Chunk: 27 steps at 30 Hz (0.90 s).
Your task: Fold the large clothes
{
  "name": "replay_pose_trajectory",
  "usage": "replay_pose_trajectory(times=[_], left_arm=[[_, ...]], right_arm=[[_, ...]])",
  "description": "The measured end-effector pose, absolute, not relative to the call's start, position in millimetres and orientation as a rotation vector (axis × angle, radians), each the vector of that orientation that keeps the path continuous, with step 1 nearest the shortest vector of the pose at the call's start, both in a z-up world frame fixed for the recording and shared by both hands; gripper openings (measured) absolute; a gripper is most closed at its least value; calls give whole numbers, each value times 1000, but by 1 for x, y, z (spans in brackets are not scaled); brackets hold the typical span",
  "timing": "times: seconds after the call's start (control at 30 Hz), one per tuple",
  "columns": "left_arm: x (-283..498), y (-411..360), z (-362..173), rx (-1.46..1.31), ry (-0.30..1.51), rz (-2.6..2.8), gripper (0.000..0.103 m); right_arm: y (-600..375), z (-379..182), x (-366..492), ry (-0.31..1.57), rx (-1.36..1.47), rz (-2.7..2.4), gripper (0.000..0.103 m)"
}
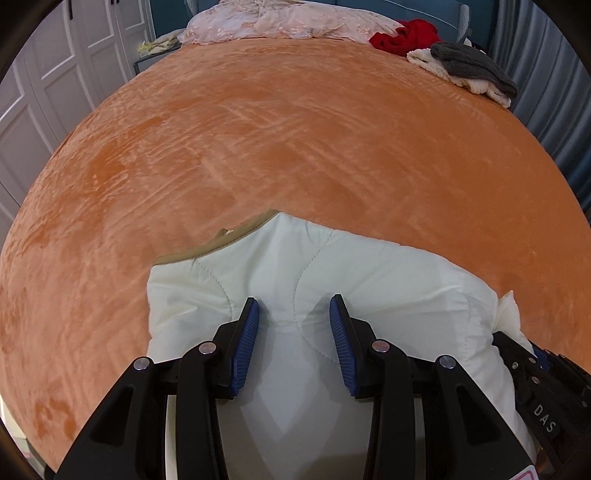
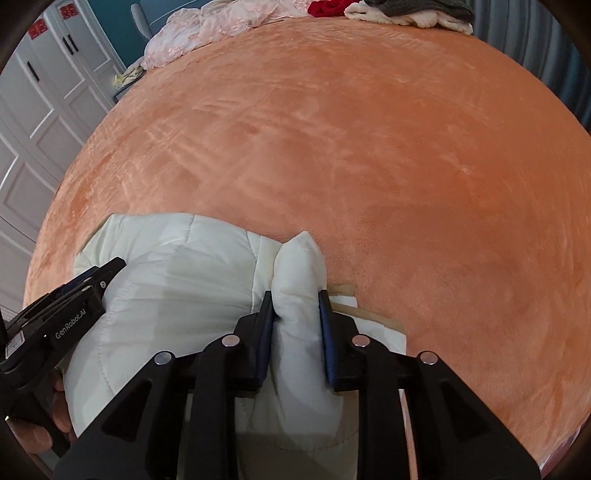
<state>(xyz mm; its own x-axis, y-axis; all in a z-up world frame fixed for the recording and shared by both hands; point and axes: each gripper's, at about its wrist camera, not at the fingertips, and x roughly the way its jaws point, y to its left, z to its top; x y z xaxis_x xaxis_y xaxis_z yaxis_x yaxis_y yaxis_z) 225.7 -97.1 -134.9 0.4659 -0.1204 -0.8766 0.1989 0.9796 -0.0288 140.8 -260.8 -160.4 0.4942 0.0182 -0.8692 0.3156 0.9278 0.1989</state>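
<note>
A white quilted padded jacket (image 1: 332,266) with a tan inner edge lies bunched at the near edge of the orange bed (image 1: 295,147). My left gripper (image 1: 294,306) is open just above its top, jaws apart with fabric below them. In the right wrist view my right gripper (image 2: 296,299) is shut on a puffy fold of the jacket (image 2: 184,266) at its right side. The left gripper (image 2: 92,277) shows at that view's left edge, over the jacket. The right gripper's body (image 1: 535,376) shows at the lower right of the left wrist view.
A pink-white quilt (image 1: 280,22) lies at the bed's far end. Red (image 1: 406,35), cream and grey clothes (image 1: 472,66) are piled at the far right corner. White wardrobe doors (image 1: 44,92) stand at the left. A grey curtain (image 1: 554,110) hangs at the right.
</note>
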Motion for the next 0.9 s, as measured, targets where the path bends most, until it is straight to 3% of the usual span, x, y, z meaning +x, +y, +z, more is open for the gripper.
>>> replay_pose_trajectory(times=[0.9], left_arm=[[230, -108, -158, 137, 996, -141, 38]], right_arm=[[-269, -178, 143, 975, 409, -182, 29]])
